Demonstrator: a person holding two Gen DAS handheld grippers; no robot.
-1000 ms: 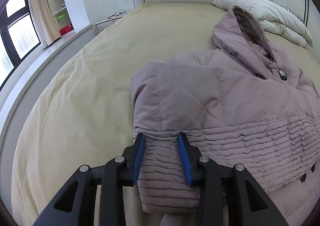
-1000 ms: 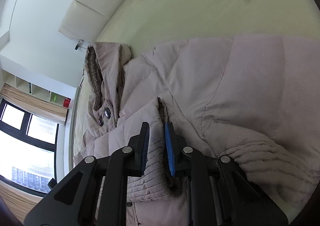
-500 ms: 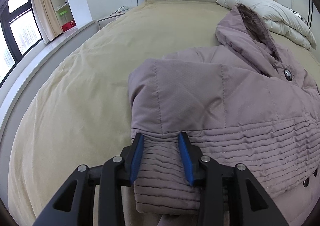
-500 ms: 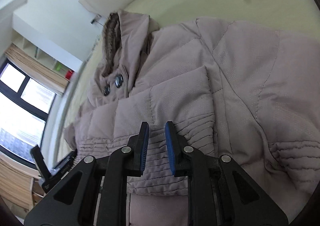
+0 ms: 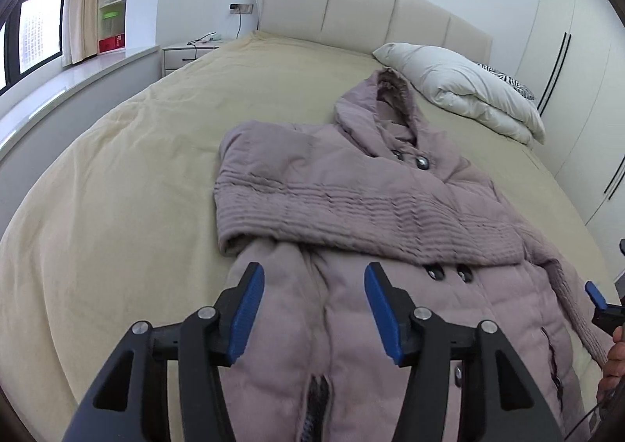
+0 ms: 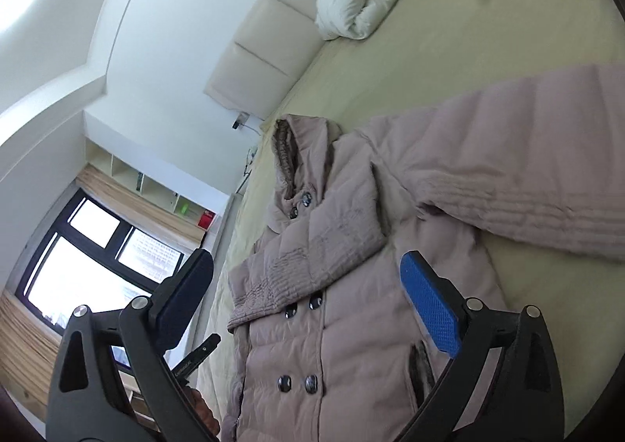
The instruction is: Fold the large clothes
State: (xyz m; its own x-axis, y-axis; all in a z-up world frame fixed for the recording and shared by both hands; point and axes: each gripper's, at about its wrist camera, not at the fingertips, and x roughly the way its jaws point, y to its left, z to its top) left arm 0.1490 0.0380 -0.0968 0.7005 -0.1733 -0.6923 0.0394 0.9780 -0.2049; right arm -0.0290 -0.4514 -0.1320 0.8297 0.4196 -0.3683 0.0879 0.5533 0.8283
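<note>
Bedroom light falls from a dark-framed window (image 5: 35, 31) onto a wide bed (image 5: 117, 184) with a padded headboard (image 5: 351, 0) and a rolled white duvet (image 5: 461, 90) near the pillows. On the tan cover lies a mauve hooded coat (image 5: 351, 207), front up, hood toward the headboard. One sleeve (image 5: 312, 207) is laid across the chest, its ribbed cuff reaching the far side; the other sleeve (image 6: 527, 184) stretches out flat onto the bed, not yet folded.

The left gripper (image 5: 312, 309) hangs above the coat's lower front, below the folded sleeve; its blue pads are apart and opening, with nothing pinched between them. The right gripper (image 6: 308, 301) hovers over the buttoned front, jaws spreading wide and empty; the outstretched sleeve lies beyond its right finger, well apart from the pads.

The step in hand looks like going for that second sleeve. To do it well, the right gripper should take the cuff end, where the ribbed fabric gives a firm bite, and lift only enough to clear the padded body, then carry it across so it lands parallel on the first sleeve. The left gripper would do best holding the coat's body down near the shoulder seam, so the bulky filling does not drag and undo the sleeve already laid
</note>
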